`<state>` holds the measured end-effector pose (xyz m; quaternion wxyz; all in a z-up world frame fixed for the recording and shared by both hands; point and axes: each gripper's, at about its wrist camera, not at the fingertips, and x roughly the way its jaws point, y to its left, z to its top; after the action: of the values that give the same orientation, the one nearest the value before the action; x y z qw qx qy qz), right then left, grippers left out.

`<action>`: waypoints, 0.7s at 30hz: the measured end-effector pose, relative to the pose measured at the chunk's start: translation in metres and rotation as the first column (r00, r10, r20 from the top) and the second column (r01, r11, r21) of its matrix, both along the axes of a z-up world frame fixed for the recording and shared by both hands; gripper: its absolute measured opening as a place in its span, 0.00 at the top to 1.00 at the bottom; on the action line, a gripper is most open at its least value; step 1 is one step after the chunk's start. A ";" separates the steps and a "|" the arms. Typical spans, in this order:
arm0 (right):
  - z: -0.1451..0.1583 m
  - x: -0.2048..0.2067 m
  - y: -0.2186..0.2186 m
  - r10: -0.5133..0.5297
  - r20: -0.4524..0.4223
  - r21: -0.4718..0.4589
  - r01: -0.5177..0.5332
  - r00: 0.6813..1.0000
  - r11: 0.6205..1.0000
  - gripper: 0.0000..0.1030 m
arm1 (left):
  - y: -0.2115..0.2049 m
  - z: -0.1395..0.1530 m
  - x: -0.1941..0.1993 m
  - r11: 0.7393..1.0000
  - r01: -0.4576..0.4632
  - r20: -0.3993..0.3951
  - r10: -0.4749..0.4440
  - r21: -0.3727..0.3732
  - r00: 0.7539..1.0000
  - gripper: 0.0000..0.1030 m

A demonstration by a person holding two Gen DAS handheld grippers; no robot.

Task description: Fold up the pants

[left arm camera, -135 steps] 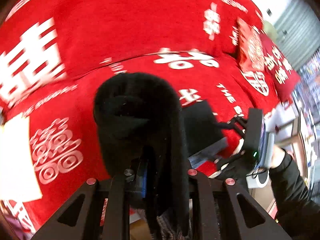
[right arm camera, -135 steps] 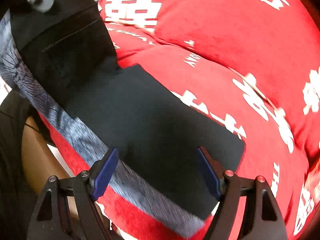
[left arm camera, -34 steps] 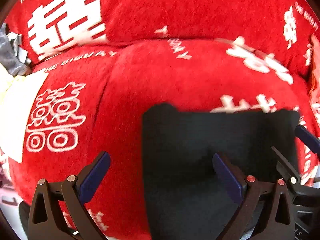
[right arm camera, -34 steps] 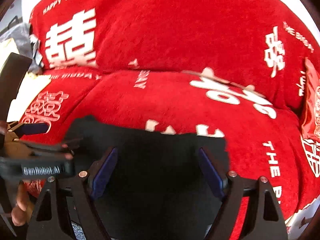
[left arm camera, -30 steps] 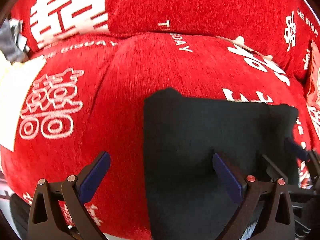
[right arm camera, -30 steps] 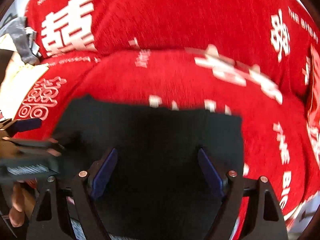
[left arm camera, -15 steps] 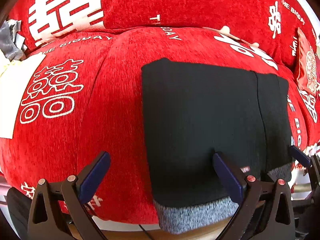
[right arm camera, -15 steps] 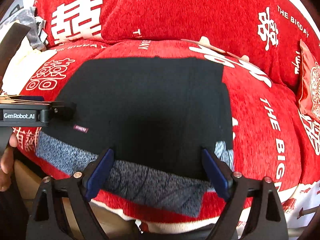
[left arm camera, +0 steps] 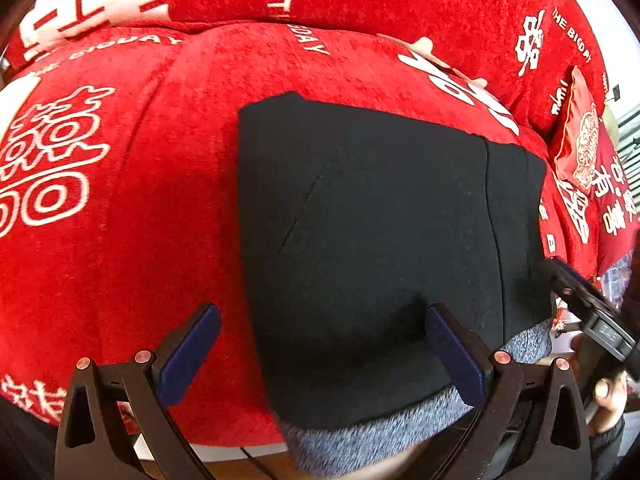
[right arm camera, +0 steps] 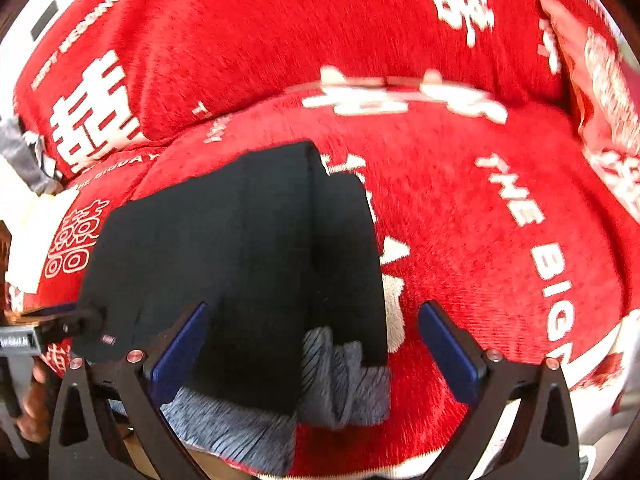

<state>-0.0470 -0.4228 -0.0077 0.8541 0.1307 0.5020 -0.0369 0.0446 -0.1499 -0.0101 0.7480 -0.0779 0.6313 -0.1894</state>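
Observation:
The black pants (left arm camera: 368, 216) lie folded into a flat rectangle on the red sofa seat (left arm camera: 140, 200), with a grey fleece lining (left arm camera: 384, 436) showing along the near edge. In the right wrist view the pants (right arm camera: 240, 264) show an upper layer over a narrower lower layer, with grey lining (right arm camera: 344, 380) bunched at the front. My left gripper (left arm camera: 320, 356) is open and empty above the pants' near left edge. My right gripper (right arm camera: 312, 352) is open and empty above the pants' near right edge. The right gripper also shows in the left wrist view (left arm camera: 588, 312).
The red sofa backrest (right arm camera: 280, 40) with white lettering rises behind the seat. A red cushion (left arm camera: 580, 144) leans at the far right. A white sheet (right arm camera: 28, 232) and grey cloth (right arm camera: 20, 152) lie at the left end. The sofa's front edge drops off just below the pants.
4.5 s ago my left gripper was shut on the bunched pants; it has since let go. In the last second both open grippers drew back from the folded pants, and the right one swung rightward.

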 end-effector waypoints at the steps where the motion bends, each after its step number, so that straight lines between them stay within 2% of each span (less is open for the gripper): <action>1: -0.010 0.006 -0.002 0.013 -0.029 0.027 -0.012 1.000 1.000 0.00 | -0.002 -0.003 0.002 1.000 -0.002 -0.007 0.002 -0.011 1.000 0.01; 4: -0.024 0.011 -0.012 0.006 -0.019 0.136 -0.003 1.000 0.991 0.00 | -0.003 -0.010 0.009 0.998 -0.010 -0.030 0.009 -0.056 1.000 0.01; 7: -0.039 0.013 -0.026 -0.035 -0.031 0.280 0.043 0.999 0.959 0.00 | -0.004 -0.017 0.014 0.996 -0.032 -0.050 0.028 -0.087 0.998 0.00; 9: -0.037 0.014 -0.021 -0.015 -0.016 0.256 0.018 1.000 0.966 0.00 | -0.012 -0.013 0.013 0.997 -0.003 -0.018 0.002 -0.075 1.000 0.01; 11: -0.032 0.015 -0.012 0.015 -0.016 0.230 -0.011 1.000 0.973 0.02 | -0.021 -0.008 0.010 0.998 0.031 0.018 -0.030 -0.049 0.999 0.07; 13: -0.025 0.014 -0.005 0.049 -0.001 0.211 -0.048 0.999 0.976 0.08 | -0.022 -0.004 0.008 0.998 0.046 0.038 -0.044 -0.043 0.998 0.14; 15: -0.015 0.009 0.004 0.078 0.020 0.166 -0.080 0.997 0.983 0.22 | -0.020 0.002 0.006 0.998 0.057 0.055 -0.055 -0.040 0.997 0.26; 16: -0.011 0.008 0.006 0.082 0.025 0.152 -0.085 0.996 0.985 0.27 | -0.018 0.003 0.006 0.998 0.057 0.058 -0.055 -0.038 0.997 0.28; 18: -0.001 0.003 0.006 0.078 0.037 0.147 -0.082 0.996 0.986 0.43 | -0.015 0.008 0.006 0.998 0.055 0.064 -0.052 -0.041 0.997 0.38; 21: 0.014 0.001 0.011 0.081 0.052 0.150 -0.089 0.995 0.985 0.51 | -0.013 0.014 0.004 0.997 0.067 0.085 -0.064 -0.035 0.994 0.46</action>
<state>-0.0458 -0.4121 0.0062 0.8538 0.1748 0.4887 0.0411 0.0489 -0.1633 0.0036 0.7657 -0.0632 0.5977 -0.2288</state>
